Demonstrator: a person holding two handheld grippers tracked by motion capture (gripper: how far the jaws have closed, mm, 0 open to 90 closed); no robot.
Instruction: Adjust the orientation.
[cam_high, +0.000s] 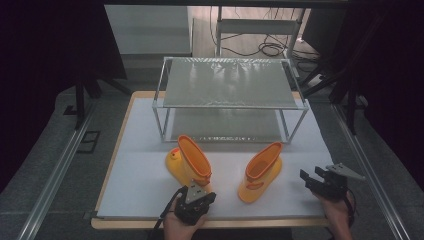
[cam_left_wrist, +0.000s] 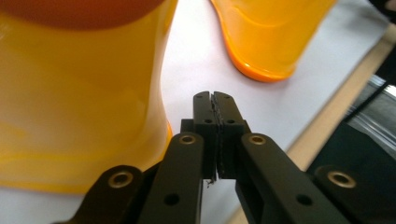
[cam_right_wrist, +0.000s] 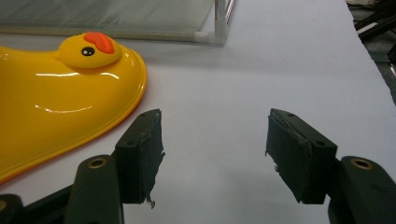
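Note:
Two glossy yellow duck rain boots with orange rims stand on the white table top. The left boot fills the left of the left gripper view as a yellow wall. The right boot shows at the top of that view. My left gripper sits just in front of the left boot, jaws pressed together with nothing between them. My right gripper hovers to the right of the right boot, open and empty. That boot's duck-head toe lies left of its jaws.
A two-shelf metal rack with mesh shelves stands at the back of the table, behind both boots; one corner post shows in the right gripper view. The table's wooden front edge runs close below the left gripper. Dark floor and rails flank the table.

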